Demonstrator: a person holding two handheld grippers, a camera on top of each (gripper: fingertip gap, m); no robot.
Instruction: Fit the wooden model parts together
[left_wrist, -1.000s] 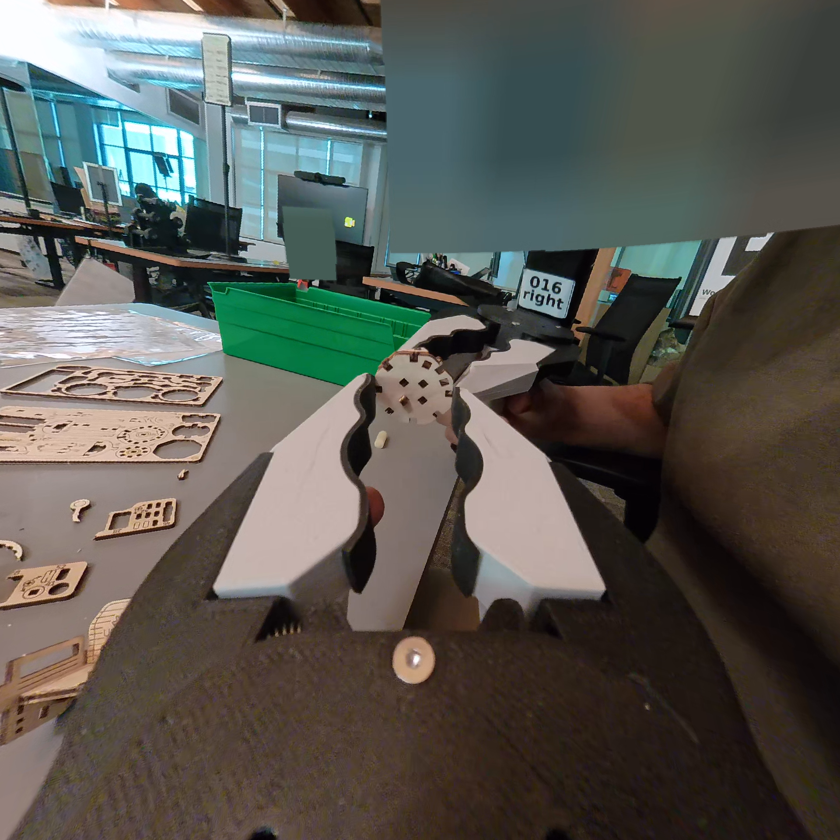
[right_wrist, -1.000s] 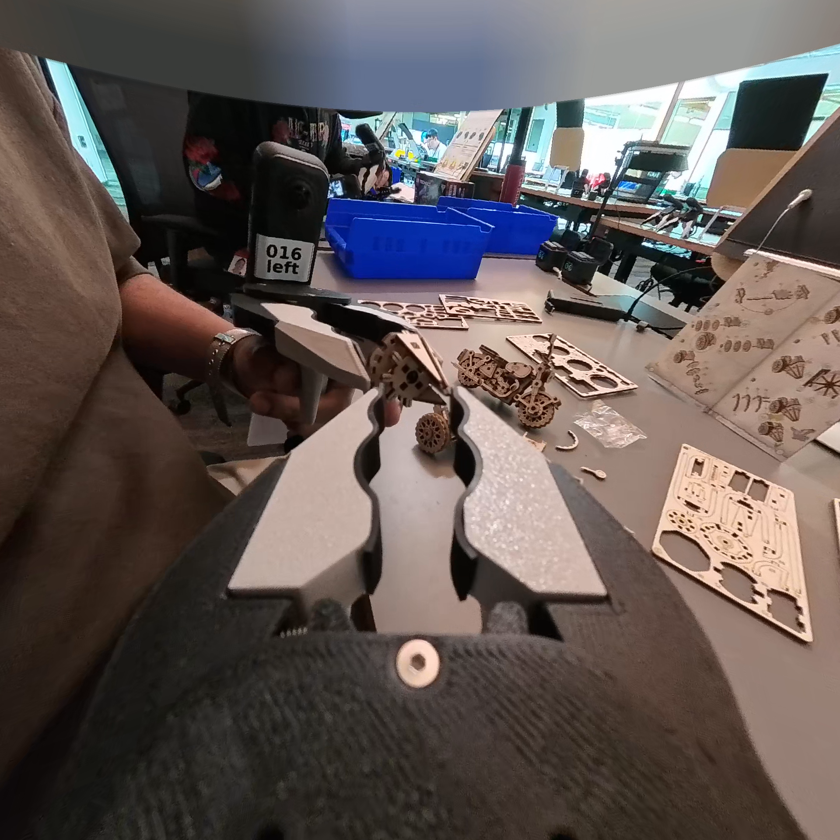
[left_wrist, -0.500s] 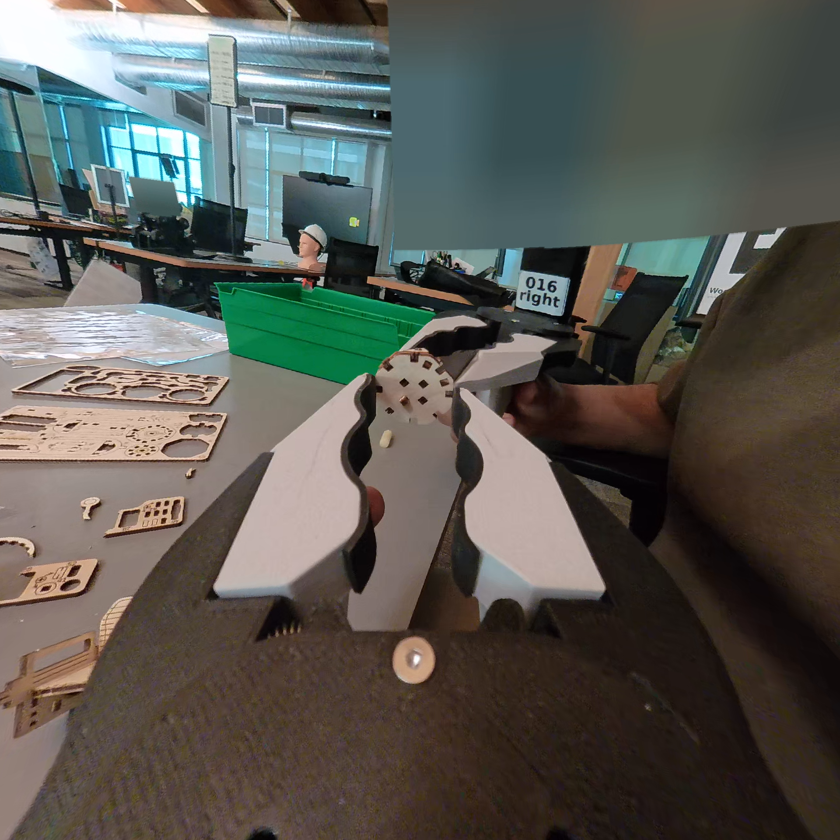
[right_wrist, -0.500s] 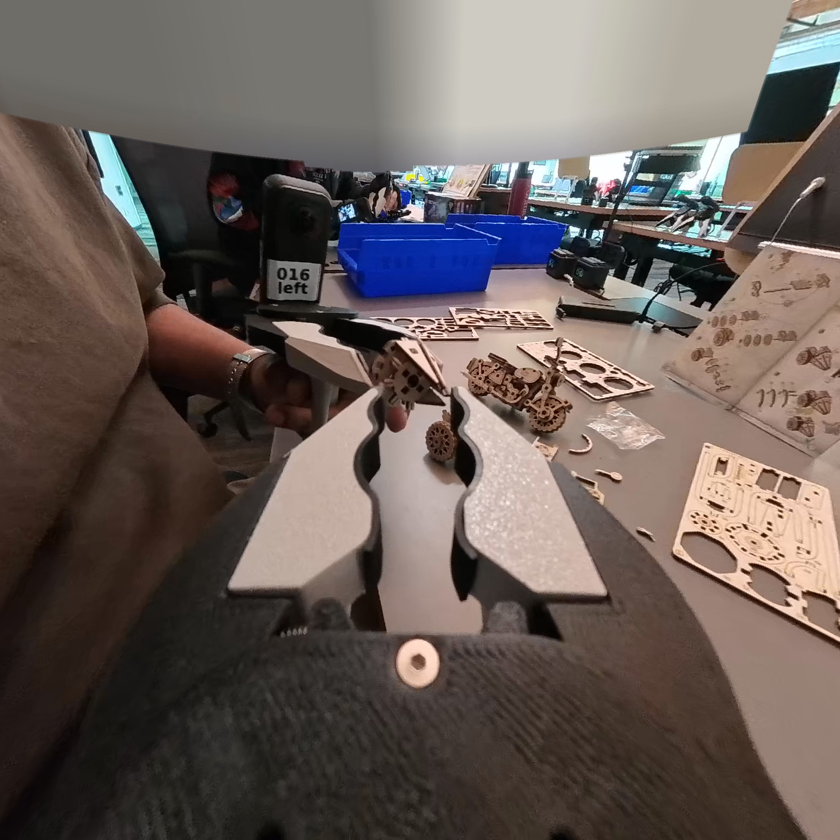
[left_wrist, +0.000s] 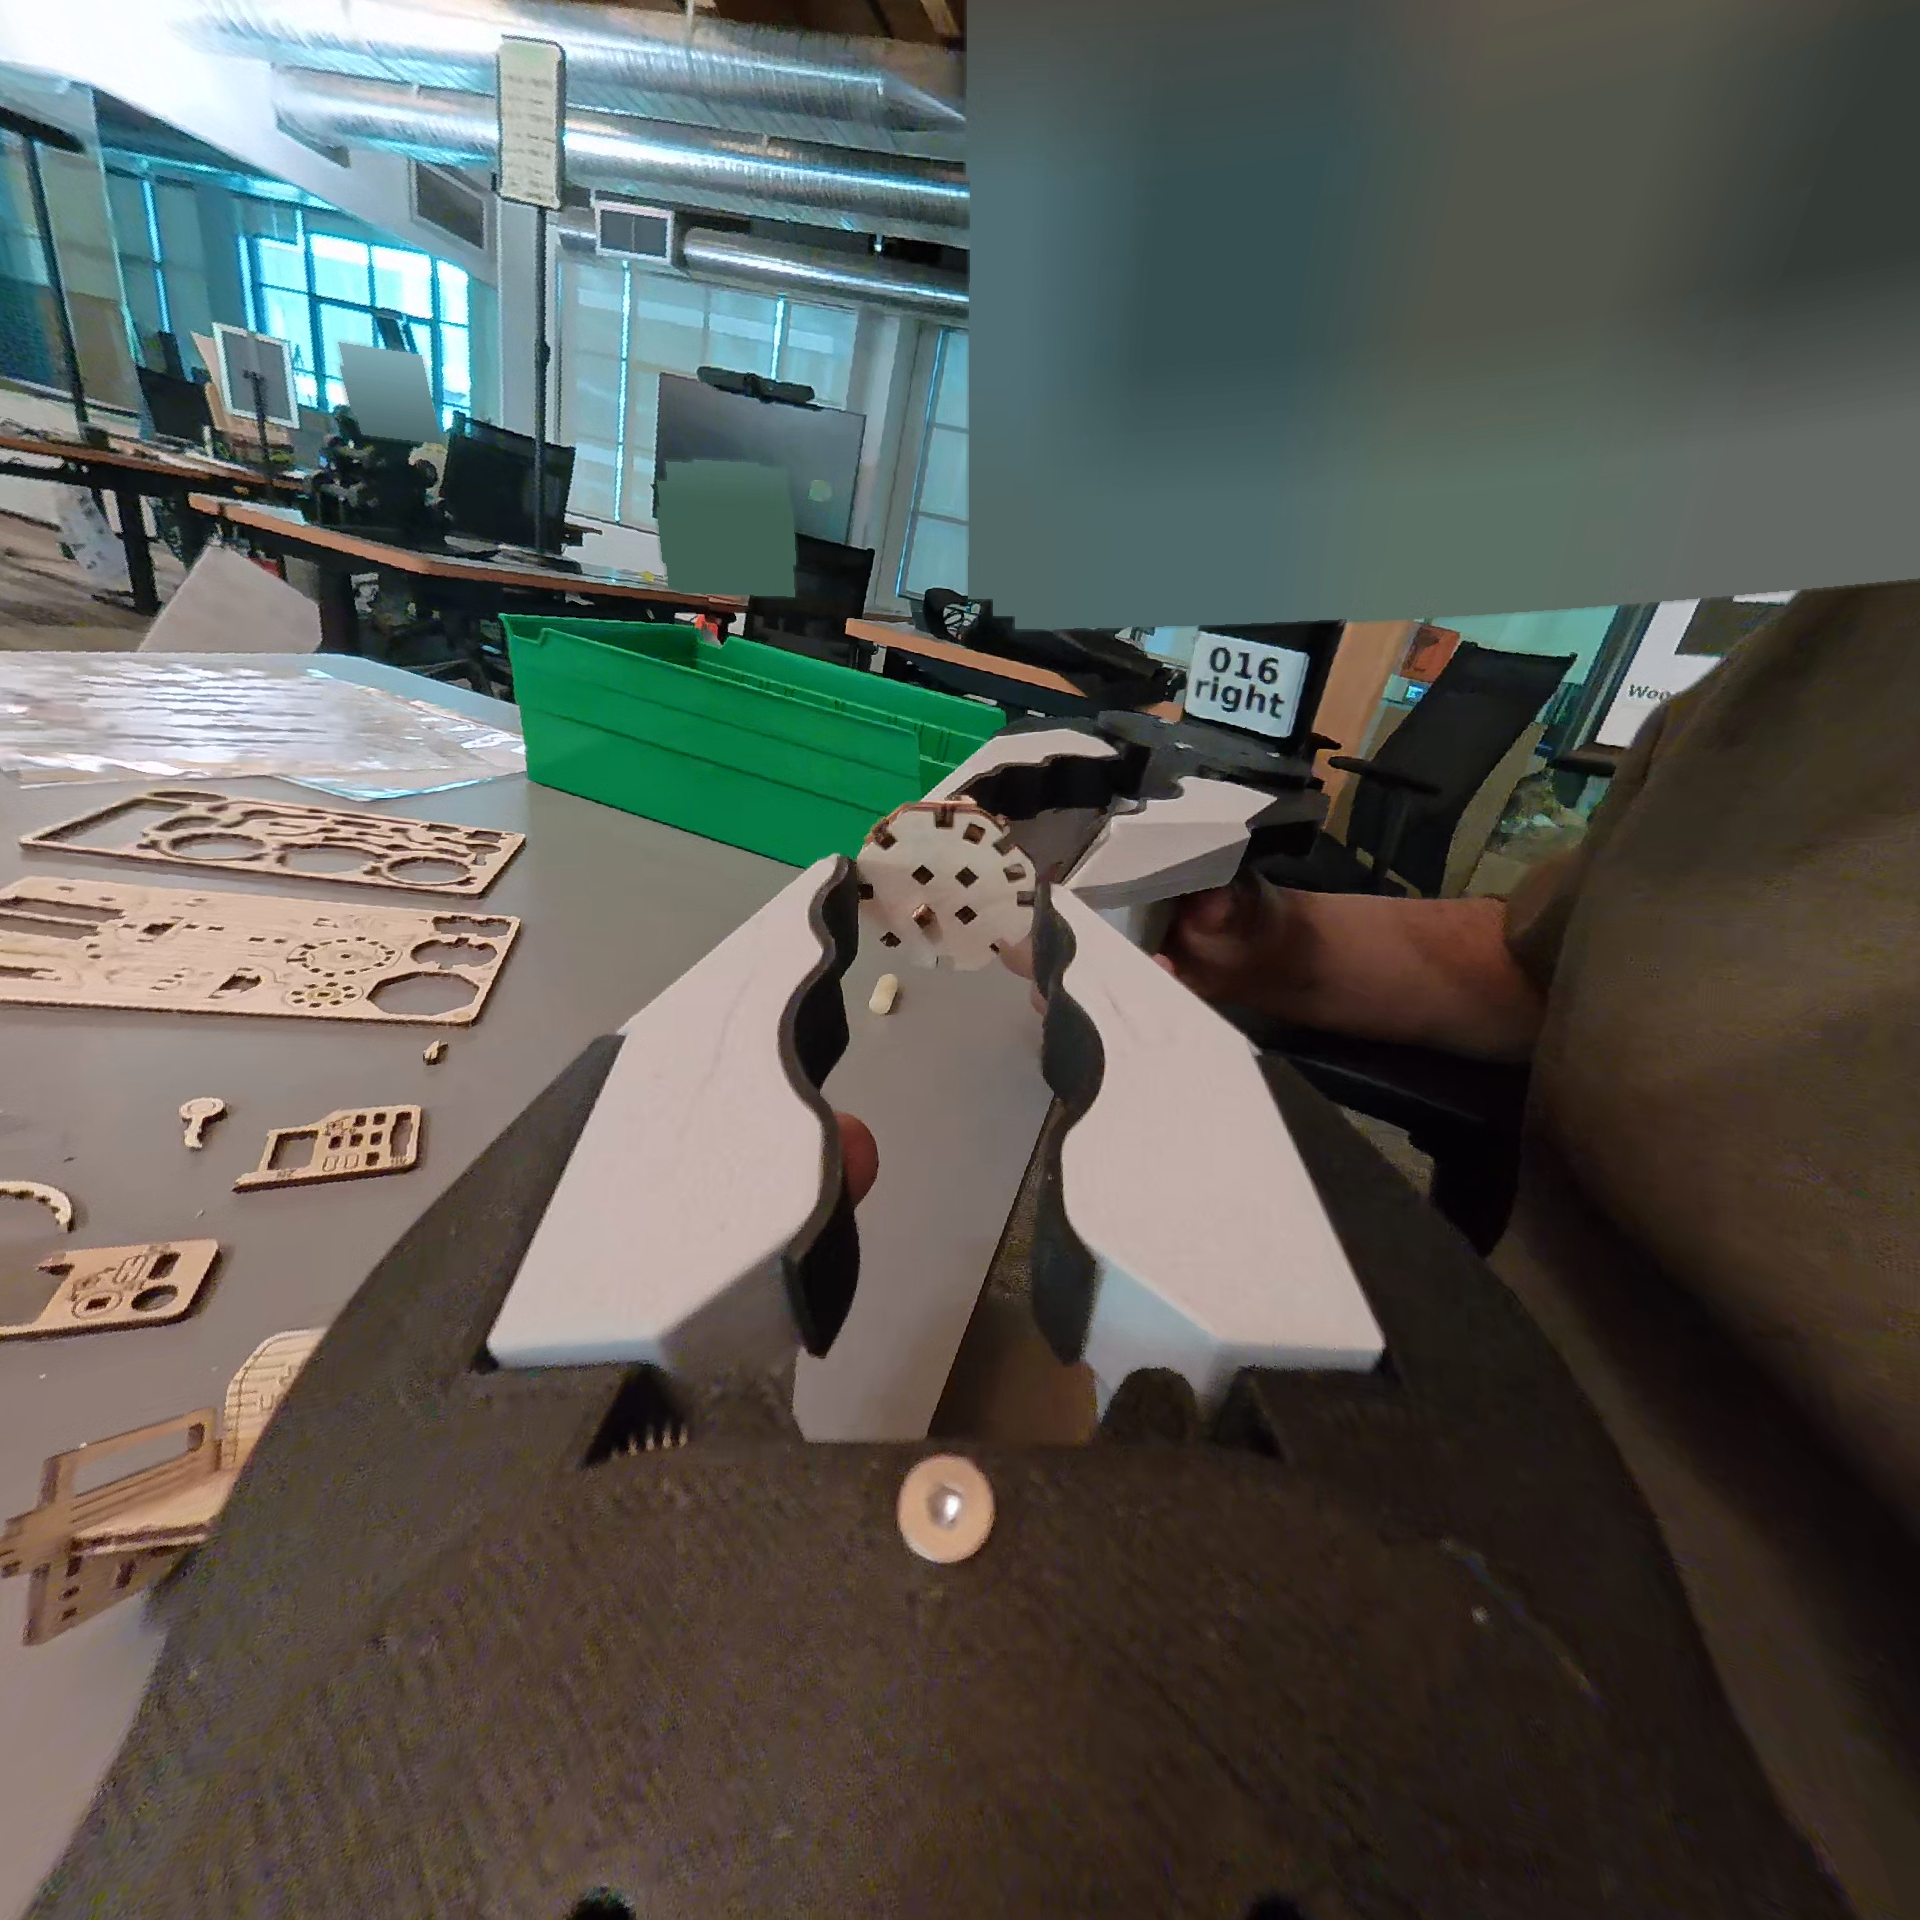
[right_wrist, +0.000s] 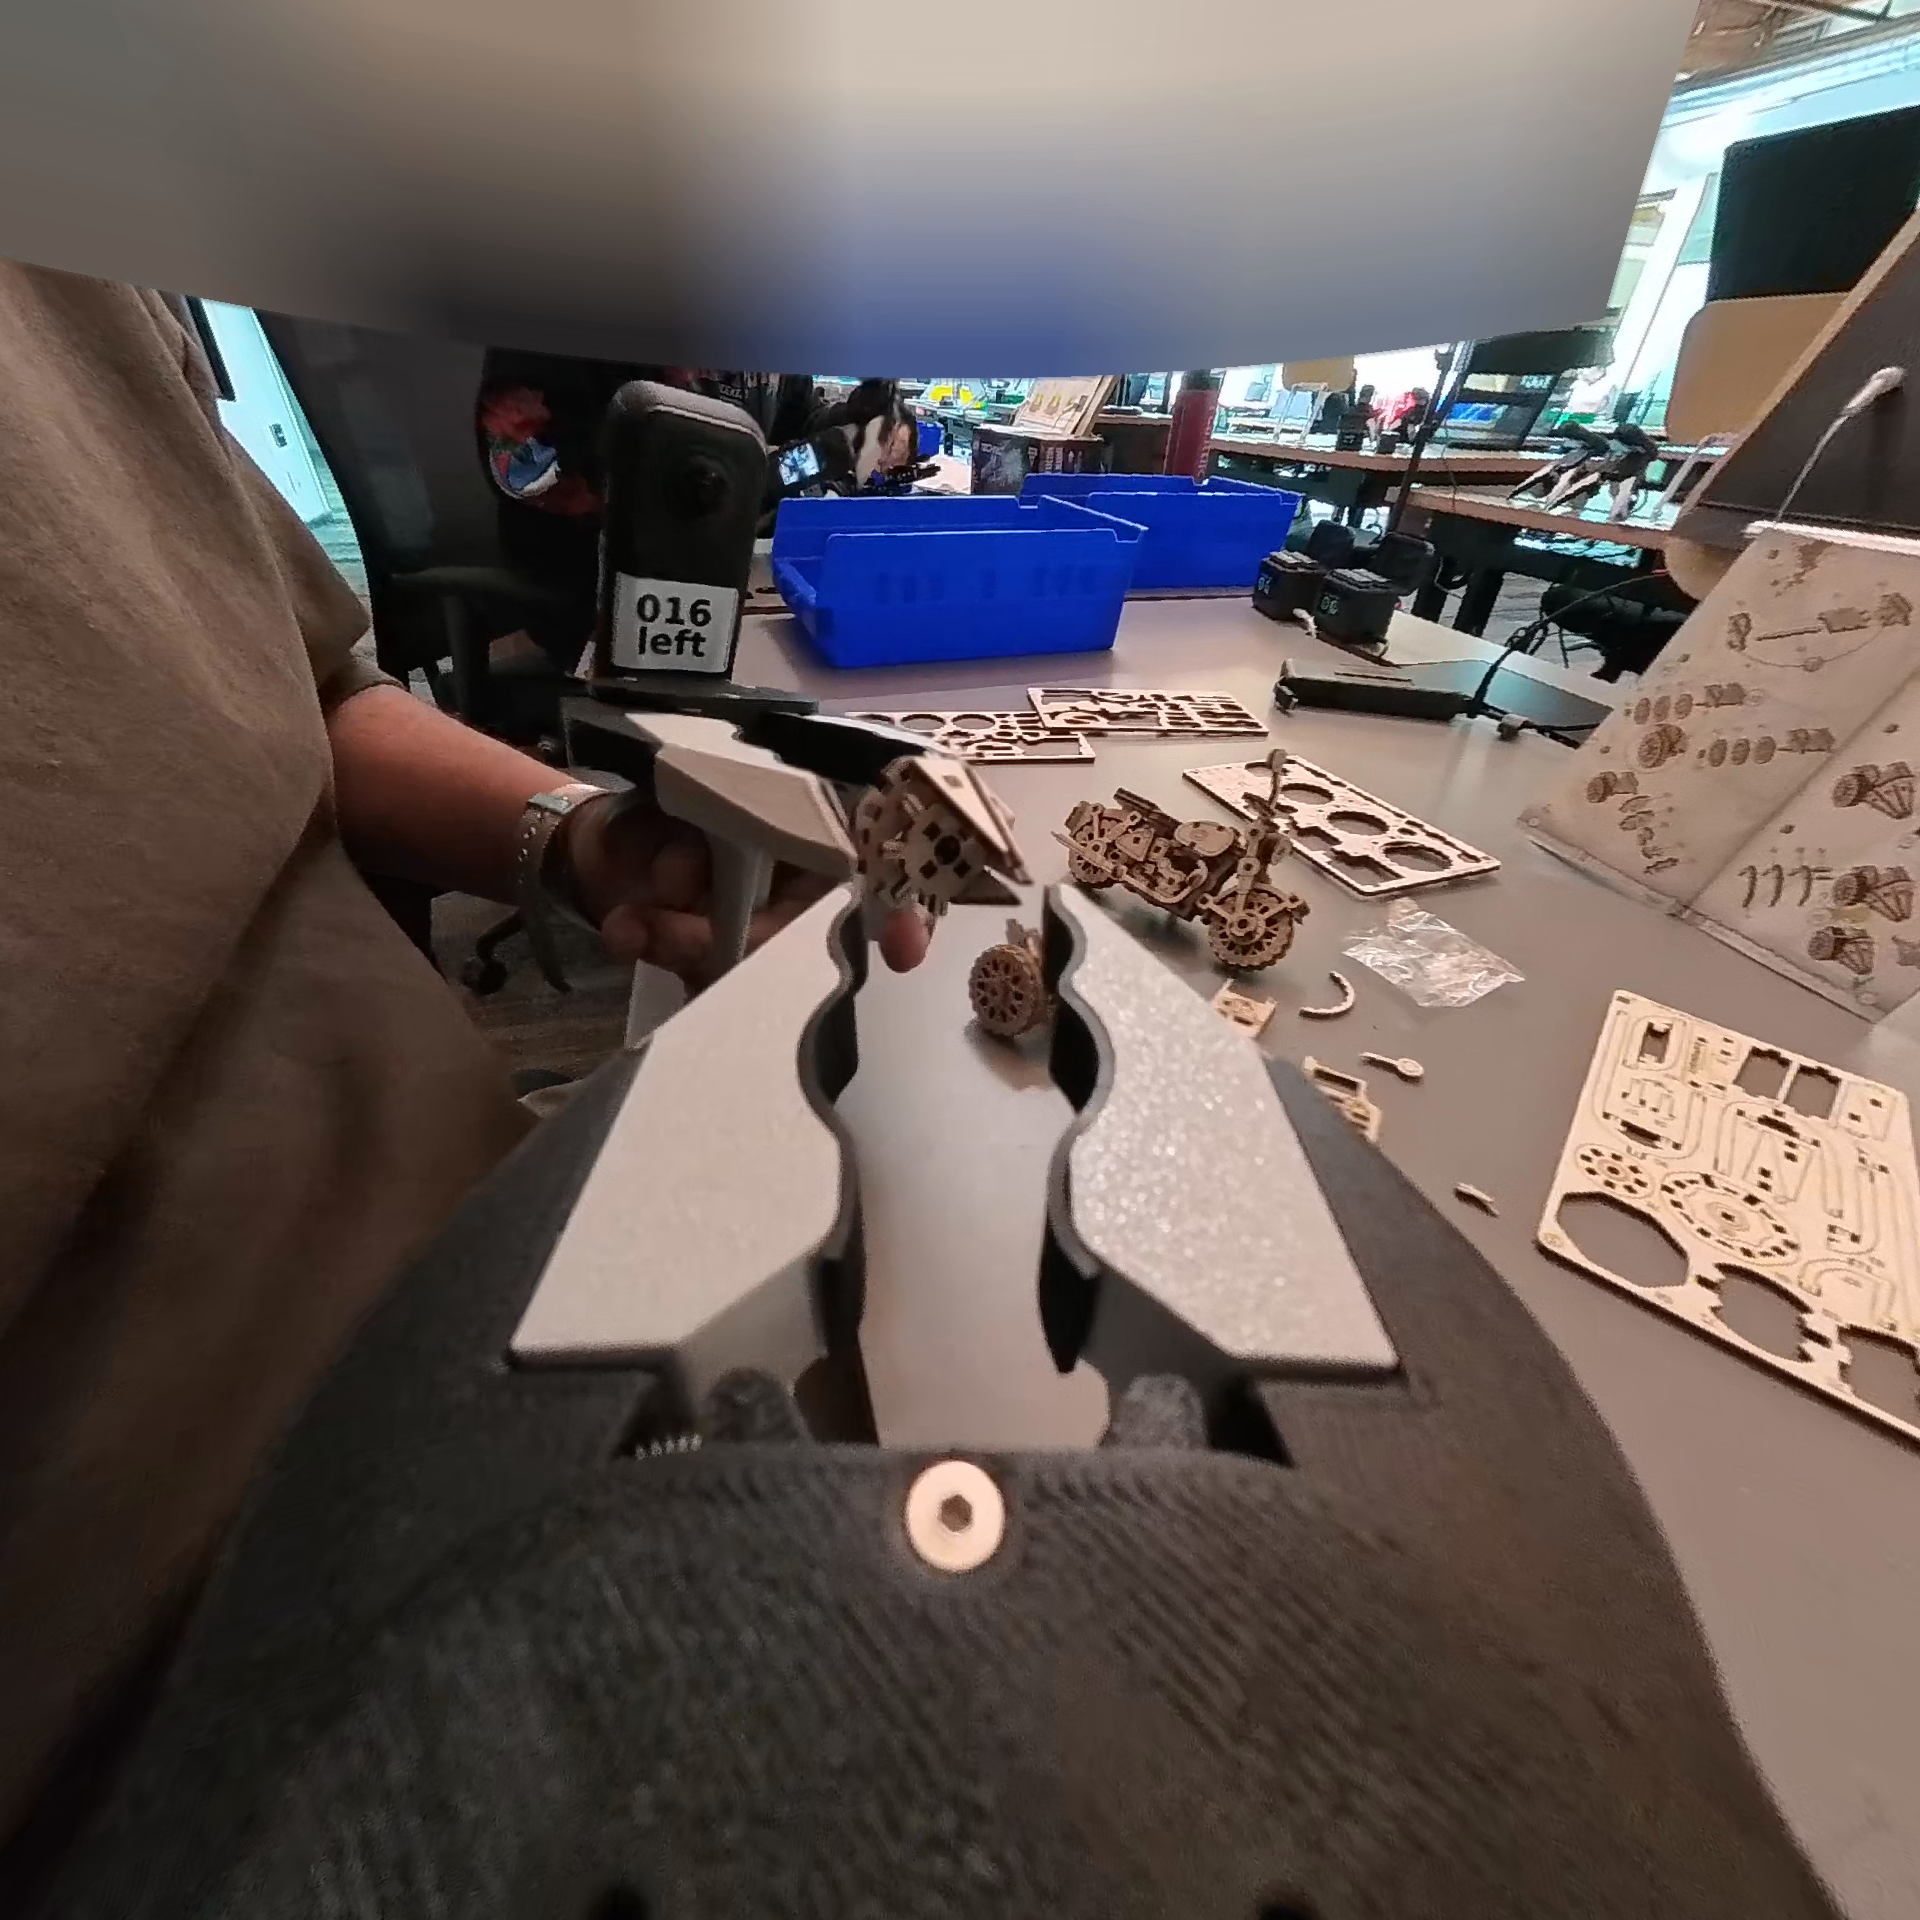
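My left gripper (left_wrist: 940, 896) is shut on a round wooden wheel part (left_wrist: 940, 873) with square holes, held up above the grey table (left_wrist: 582, 914). In the right wrist view the left gripper (right_wrist: 935, 831) holds this part (right_wrist: 914, 847) just beyond my right gripper's tips. My right gripper (right_wrist: 951, 904) is open and empty, and it also shows in the left wrist view (left_wrist: 1008, 831), right behind the wheel part. A partly built wooden motorcycle (right_wrist: 1184, 873) stands on the table, with a loose wooden wheel (right_wrist: 1008, 987) beside it.
A green bin (left_wrist: 727, 738) stands behind the left side and blue bins (right_wrist: 956, 592) at the far end. Cut-out wooden sheets (left_wrist: 249, 945) (right_wrist: 1745, 1226), loose small parts (left_wrist: 332, 1143), a plastic bag (right_wrist: 1423, 951) and a propped instruction sheet (right_wrist: 1787, 779) lie around. The person's torso (right_wrist: 156, 831) is close. Both grippers' tips are close together, under 4 cm apart. From either gripper's tips it is about 20 cm to the partly built wooden motorcycle (right_wrist: 1184, 873).
Both grippers have stayed almost still, facing each other. The left one keeps its hold on the wheel part. The right wrist view has tipped a little.
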